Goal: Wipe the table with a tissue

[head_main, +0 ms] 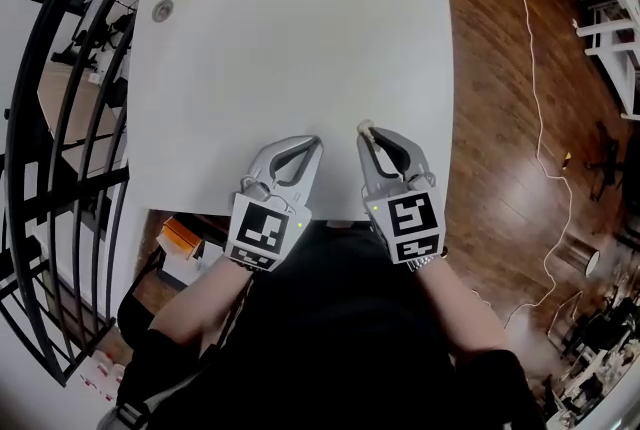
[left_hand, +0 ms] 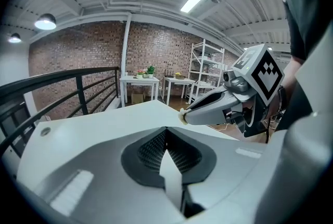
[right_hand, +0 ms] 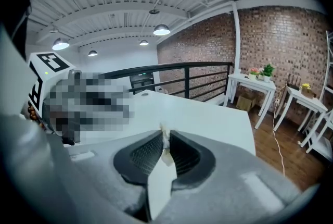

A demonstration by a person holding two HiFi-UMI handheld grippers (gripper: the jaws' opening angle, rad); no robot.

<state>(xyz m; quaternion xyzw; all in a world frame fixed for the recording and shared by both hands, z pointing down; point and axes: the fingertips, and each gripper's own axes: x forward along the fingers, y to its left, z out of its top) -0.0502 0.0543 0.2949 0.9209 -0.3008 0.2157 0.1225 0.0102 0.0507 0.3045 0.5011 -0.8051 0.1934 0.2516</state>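
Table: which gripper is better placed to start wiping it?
Right. The right gripper is shut on the tissue, its tip over the table; the left gripper is shut with nothing in it.

Small cream-white tissue (right_hand: 165, 151), a crumpled scrap pinched between the tips of the right claw (head_main: 368, 134), with a bit poking out past the tips. It is low over the near edge of the counter (head_main: 290, 48), right of centre; can't tell if it touches. The counter is white and rectangular with rounded corners, and has a small round grey cap (head_main: 162, 11) at the far left corner.
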